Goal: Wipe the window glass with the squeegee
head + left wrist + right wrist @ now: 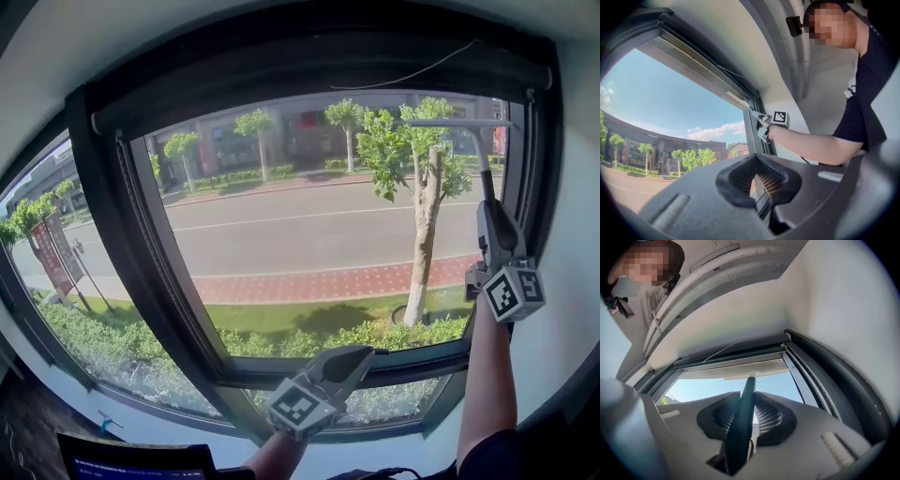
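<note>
Squeegee (466, 131) handle clamped between right jaws

Squeegee high on the right of the pane, both grippers in front of the window.

The squeegee (481, 155) has its blade at the upper right corner of the window glass (309, 234), and its handle runs down between the jaws of the right hand-held gripper (488, 208). The left hand-held gripper (361, 354) is lower and to the left, in front of the bottom frame rail (412, 364). A screen (131, 461) lies below the sill at lower left.
</note>
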The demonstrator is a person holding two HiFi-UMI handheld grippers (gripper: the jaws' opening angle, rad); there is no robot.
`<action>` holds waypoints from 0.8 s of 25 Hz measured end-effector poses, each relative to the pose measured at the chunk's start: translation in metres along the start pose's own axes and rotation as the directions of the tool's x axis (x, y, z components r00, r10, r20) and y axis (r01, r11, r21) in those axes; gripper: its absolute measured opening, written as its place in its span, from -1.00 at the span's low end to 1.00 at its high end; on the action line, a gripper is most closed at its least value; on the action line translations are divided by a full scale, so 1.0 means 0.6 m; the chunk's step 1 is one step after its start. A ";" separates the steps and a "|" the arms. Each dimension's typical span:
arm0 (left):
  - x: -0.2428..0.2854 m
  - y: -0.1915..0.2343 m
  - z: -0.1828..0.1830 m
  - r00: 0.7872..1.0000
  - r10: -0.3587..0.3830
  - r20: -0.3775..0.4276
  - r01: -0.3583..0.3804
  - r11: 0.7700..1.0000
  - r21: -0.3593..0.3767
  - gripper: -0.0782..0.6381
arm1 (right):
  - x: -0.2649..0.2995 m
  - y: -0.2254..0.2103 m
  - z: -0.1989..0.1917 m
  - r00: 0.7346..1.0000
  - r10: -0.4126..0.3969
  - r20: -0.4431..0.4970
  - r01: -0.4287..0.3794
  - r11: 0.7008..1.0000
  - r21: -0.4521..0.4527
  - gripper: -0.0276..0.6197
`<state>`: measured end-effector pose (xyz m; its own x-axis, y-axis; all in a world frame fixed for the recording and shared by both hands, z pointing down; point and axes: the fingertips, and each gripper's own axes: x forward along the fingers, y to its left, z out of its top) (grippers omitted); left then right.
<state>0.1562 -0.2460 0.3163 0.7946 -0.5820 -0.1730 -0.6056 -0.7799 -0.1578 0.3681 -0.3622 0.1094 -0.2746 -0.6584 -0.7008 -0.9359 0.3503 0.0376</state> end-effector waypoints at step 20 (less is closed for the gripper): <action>0.006 -0.019 -0.022 0.998 -0.047 -0.033 0.047 0.999 -0.017 -0.77 | -0.086 -0.002 -0.069 0.995 -0.069 -0.067 0.070 0.997 0.015 -0.61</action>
<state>0.1666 -0.2424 0.3300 0.8234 -0.5516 -0.1329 -0.5669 -0.8102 -0.1493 0.3741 -0.3562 0.1754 -0.2234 -0.7244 -0.6521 -0.9495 0.3130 -0.0225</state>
